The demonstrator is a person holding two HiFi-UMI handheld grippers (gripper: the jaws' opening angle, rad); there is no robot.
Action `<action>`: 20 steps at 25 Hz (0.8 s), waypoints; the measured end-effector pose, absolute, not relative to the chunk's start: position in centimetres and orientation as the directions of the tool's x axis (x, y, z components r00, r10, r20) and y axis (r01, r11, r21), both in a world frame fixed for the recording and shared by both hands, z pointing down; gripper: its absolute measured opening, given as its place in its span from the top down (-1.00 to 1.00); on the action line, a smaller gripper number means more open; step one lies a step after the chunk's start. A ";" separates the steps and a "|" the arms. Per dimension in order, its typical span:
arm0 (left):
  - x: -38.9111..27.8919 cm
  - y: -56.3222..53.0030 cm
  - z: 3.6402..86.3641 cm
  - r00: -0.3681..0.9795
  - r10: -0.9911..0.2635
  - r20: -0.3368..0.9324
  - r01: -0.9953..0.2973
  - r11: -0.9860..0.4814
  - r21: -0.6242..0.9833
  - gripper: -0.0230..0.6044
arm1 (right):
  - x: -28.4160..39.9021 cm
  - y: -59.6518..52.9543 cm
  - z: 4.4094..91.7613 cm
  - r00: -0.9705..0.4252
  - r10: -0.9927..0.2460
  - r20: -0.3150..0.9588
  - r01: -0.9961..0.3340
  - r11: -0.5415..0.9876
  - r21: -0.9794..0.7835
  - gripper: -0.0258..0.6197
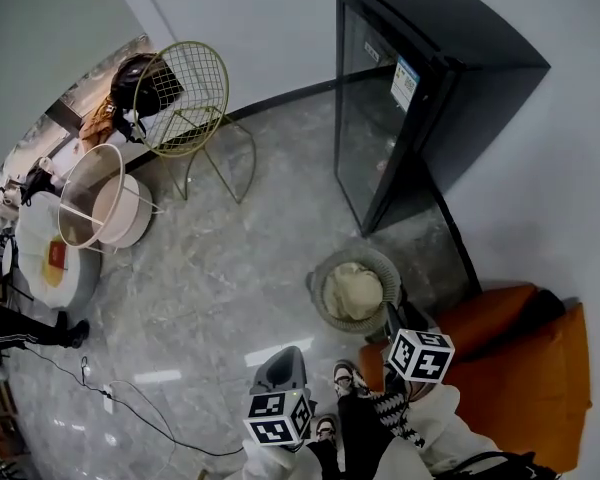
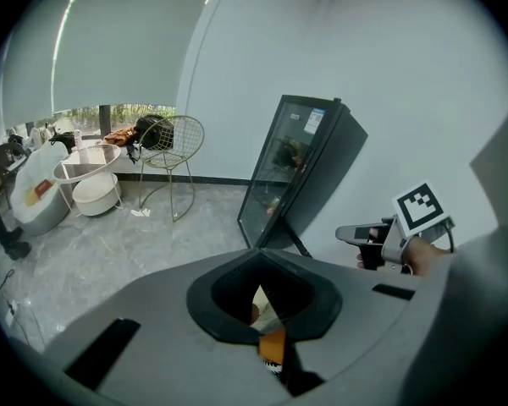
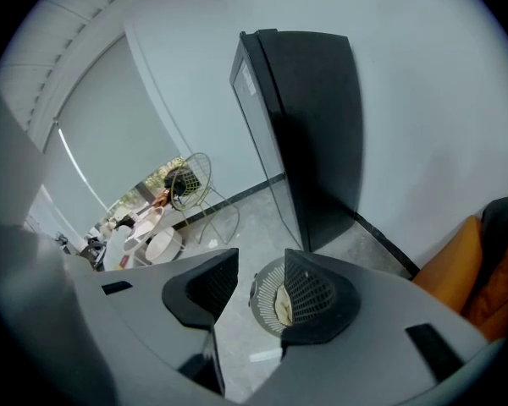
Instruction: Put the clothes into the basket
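Observation:
A round grey slatted basket [image 1: 330, 318] stands on the marble floor in front of the fridge, with a cream garment [image 1: 353, 290] lying inside it. My right gripper [image 1: 392, 320] hovers at the basket's near right rim. In the right gripper view its jaws stand open with nothing between them [image 3: 261, 271], and the basket [image 3: 264, 293] with the cream garment [image 3: 283, 304] shows through the gap. My left gripper [image 1: 283, 360] hangs to the basket's near left; its jaws [image 2: 267, 315] are shut and hold no cloth. The right gripper [image 2: 349, 233] also shows in the left gripper view.
A black glass-door fridge [image 1: 410, 98] stands just behind the basket. An orange sofa [image 1: 525, 368] fills the lower right. A yellow wire chair [image 1: 190, 98] and a round white side table [image 1: 100, 203] stand at the far left. A cable [image 1: 130, 413] runs over the floor. The person's shoes [image 1: 345, 376] are below.

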State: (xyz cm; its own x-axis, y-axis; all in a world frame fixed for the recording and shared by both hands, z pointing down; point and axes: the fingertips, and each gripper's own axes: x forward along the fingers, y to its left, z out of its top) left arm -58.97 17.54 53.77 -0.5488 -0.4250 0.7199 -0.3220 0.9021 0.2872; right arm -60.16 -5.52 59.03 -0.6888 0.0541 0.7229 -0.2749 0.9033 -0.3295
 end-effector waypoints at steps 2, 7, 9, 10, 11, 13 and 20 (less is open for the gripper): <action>-58.5 17.5 53.3 -0.554 -0.435 0.710 -0.335 0.897 0.289 0.92 | -59.4 -5.4 58.3 -0.697 0.048 0.716 -0.273 0.905 -0.326 0.42; -55.3 18.7 51.7 -0.569 -0.460 0.682 -0.362 0.885 0.295 0.92 | -56.1 -3.3 55.6 -0.729 0.045 0.683 -0.238 0.919 -0.315 0.42; -54.2 18.9 51.2 -0.577 -0.467 0.670 -0.368 0.881 0.297 0.92 | -55.0 -2.6 54.5 -0.745 0.045 0.666 -0.228 0.921 -0.318 0.42; -53.6 19.0 50.9 -0.581 -0.472 0.664 -0.372 0.879 0.299 0.92 | -54.5 -2.3 54.0 -0.753 0.045 0.657 -0.226 0.919 -0.322 0.42; -52.9 19.1 50.7 -0.584 -0.476 0.657 -0.377 0.876 0.300 0.92 | -53.8 -2.0 53.4 -0.761 0.044 0.648 -0.226 0.918 -0.327 0.42; -51.2 19.5 50.1 -0.591 -0.487 0.643 -0.387 0.871 0.303 0.92 | -52.2 -1.3 52.1 -0.777 0.041 0.628 -0.225 0.914 -0.339 0.42; -43.9 22.0 48.3 -0.609 -0.513 0.605 -0.404 0.857 0.320 0.92 | -45.0 1.1 47.5 -0.818 0.033 0.575 -0.215 0.908 -0.359 0.45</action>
